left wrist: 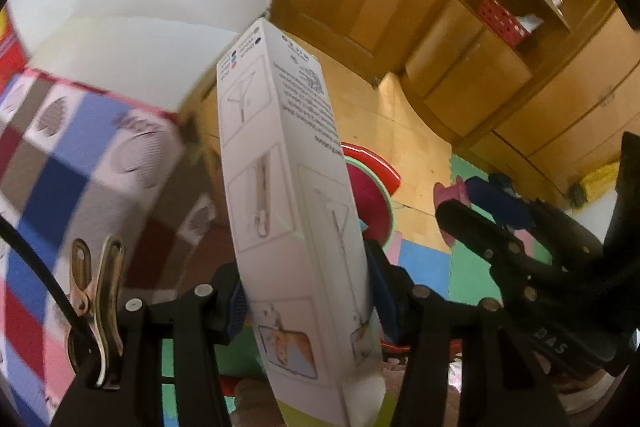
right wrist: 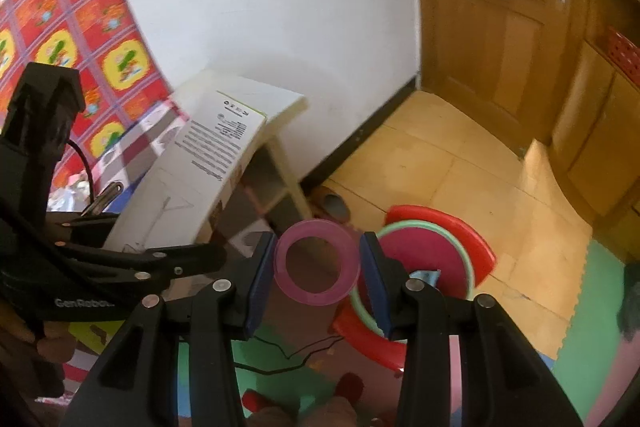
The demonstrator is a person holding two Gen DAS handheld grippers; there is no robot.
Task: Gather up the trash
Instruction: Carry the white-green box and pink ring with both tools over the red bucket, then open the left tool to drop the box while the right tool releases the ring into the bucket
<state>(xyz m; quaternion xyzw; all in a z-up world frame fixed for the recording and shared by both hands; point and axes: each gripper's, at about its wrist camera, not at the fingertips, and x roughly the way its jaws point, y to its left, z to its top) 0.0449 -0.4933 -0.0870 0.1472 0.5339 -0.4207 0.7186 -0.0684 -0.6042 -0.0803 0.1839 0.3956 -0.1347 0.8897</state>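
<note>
Jaws clamp white box (left wrist: pixel 288 195) (right: pink ring (right wrist: pixel 317 262)).

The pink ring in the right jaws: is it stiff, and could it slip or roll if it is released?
The pink ring probably is stiff: pinched at two opposite edges, it keeps a round shape. It looks smooth and glossy, so it may slip between the blue pads. Being round and thin, it would likely roll if dropped on edge.

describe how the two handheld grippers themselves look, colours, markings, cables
Both grippers, left and right, are black frames with silver rivets and blue ribbed finger pads. The left one carries white GenRobot lettering, a black cable and a brass metal clip; the right one reads DAS.
</note>
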